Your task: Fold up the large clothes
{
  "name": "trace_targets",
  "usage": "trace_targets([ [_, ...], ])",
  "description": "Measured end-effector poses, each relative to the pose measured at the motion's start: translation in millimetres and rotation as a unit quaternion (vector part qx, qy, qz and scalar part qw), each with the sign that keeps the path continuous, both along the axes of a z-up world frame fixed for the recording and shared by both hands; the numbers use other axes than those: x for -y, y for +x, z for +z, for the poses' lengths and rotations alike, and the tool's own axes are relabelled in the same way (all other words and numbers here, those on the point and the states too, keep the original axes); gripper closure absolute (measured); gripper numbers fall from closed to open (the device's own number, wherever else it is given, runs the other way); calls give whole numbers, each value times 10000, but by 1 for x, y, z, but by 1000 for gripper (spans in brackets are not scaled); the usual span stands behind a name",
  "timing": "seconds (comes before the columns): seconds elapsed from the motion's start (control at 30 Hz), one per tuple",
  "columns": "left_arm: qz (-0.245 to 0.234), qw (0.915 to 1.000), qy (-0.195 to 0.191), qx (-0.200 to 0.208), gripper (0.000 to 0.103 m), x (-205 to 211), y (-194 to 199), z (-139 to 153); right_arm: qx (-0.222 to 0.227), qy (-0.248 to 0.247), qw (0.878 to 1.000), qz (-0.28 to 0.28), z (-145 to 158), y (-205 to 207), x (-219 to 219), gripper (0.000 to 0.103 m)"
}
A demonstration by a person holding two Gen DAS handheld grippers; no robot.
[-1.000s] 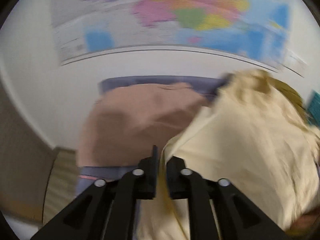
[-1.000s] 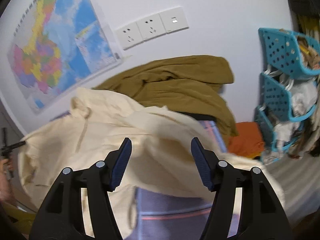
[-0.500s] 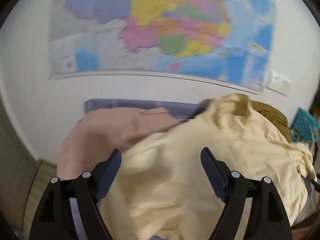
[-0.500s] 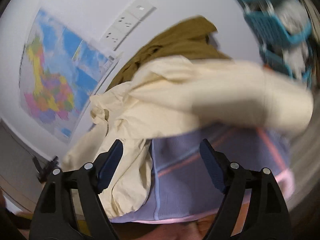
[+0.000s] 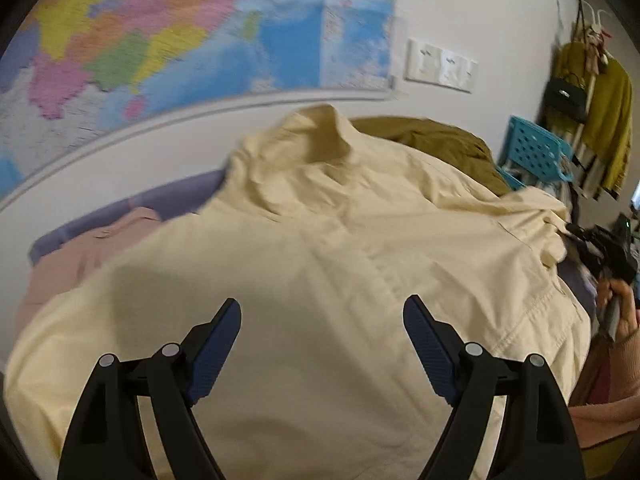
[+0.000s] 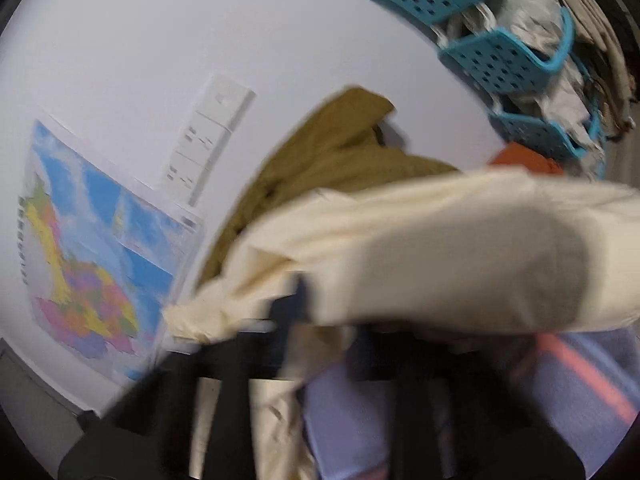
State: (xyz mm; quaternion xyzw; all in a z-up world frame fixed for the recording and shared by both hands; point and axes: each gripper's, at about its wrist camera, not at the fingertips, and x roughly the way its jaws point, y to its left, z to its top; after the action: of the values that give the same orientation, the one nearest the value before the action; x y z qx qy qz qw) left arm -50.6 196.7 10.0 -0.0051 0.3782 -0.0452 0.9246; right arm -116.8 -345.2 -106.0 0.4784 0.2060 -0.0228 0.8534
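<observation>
A large cream shirt (image 5: 340, 272) lies spread over the purple-sheeted surface, collar toward the wall. My left gripper (image 5: 322, 340) is open and empty just above its lower part. In the right wrist view a cream sleeve or fold (image 6: 460, 248) hangs across the frame and covers my right gripper (image 6: 340, 320); the view is blurred and I cannot tell how its jaws stand. The right gripper also shows at the shirt's right edge in the left wrist view (image 5: 600, 248).
An olive-brown garment (image 6: 332, 160) lies piled behind the shirt against the wall. A pink garment (image 5: 80, 256) lies at the left. Blue plastic baskets (image 6: 508, 60) stand at the right. A map (image 5: 160, 40) and wall sockets (image 5: 440, 66) hang behind. The purple sheet (image 6: 580, 384) shows below the sleeve.
My left gripper let go of the cream shirt, opened wide and swung right over it. My right gripper moved in under the shirt's sleeve, which now covers it.
</observation>
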Motion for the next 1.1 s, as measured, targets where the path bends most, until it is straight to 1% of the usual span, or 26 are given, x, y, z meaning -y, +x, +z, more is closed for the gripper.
trace_targets([
  [0.1,-63,9999,19,-87,23,2,4,-5,276,-537,9981,110,35,0,-2,99],
  [0.17,-78,9999,-77,-116,23,0,5,-8,388,-1219,9914,281,70,3,-18,100],
  [0.2,-61,9998,-121,-125,23,-2,6,-8,556,-1519,9859,432,90,4,-27,100],
  [0.27,-32,9996,-246,-157,23,-6,7,-9,670,-2107,9731,649,122,10,-52,100],
  [0.3,-20,9994,-310,-167,23,-9,7,-9,663,-2535,9618,794,139,16,-72,100],
  [0.33,-2,9992,-352,-168,23,-11,9,-10,740,-3018,9453,995,157,22,-99,100],
  [0.4,28,9991,-397,-161,23,-14,10,-9,819,-3657,9158,1444,173,32,-146,100],
  [0.47,36,9988,-459,-146,23,-16,9,-9,773,-4422,8680,2123,176,48,-216,100],
  [0.5,47,9987,-492,-133,23,-18,9,-9,750,-4686,8435,2515,169,55,-250,98],
  [0.57,87,9984,-547,-107,23,-22,7,-8,681,-4854,8149,3093,151,66,-293,90],
  [0.6,117,9980,-605,-119,23,-25,6,-9,554,-4929,7932,3531,134,74,-321,78],
  [0.63,155,9976,-666,-138,23,-29,6,-9,441,-5002,7800,3735,123,77,-335,70],
  [0.67,185,9972,-709,-155,23,-32,6,-10,246,-5113,7586,4030,105,80,-353,56],
  [0.7,217,9966,-772,-184,23,-36,5,-12,146,-5143,7453,4240,92,80,-363,51],
  [0.77,252,9947,-955,-281,23,-45,4,-16,51,-5043,7321,4580,79,77,-366,46],
  [0.83,250,9932,-1080,-346,23,-51,3,-20,-36,-4914,7274,4790,73,68,-358,36],
  [0.87,263,9924,-1139,-387,23,-54,3,-22,-28,-4856,7270,4854,74,65,-354,36],
  [0.9,269,9918,-1178,-411,22,-56,4,-23,19,-4733,7333,4881,78,58,-343,35],
  [0.93,226,9902,-1302,-459,20,-57,5,-25,41,-4613,7403,4891,83,55,-336,34],
  [0.97,142,9875,-1478,-530,20,-58,7,-28,91,-4433,7523,4873,89,53,-323,34],
  [1.0,71,9857,-1568,-604,20,-56,9,-29,152,-4270,7724,4699,98,52,-303,33],
  [1.03,10,9857,-1541,-678,19,-52,12,-31,151,-4175,7872,4537,106,55,-289,32],
  [1.07,-47,9865,-1478,-705,18,-48,14,-31,88,-4022,8130,4210,113,62,-265,32],
  [1.1,-129,9871,-1422,-726,17,-43,16,-32,35,-3908,8289,4001,116,67,-253,32],
])
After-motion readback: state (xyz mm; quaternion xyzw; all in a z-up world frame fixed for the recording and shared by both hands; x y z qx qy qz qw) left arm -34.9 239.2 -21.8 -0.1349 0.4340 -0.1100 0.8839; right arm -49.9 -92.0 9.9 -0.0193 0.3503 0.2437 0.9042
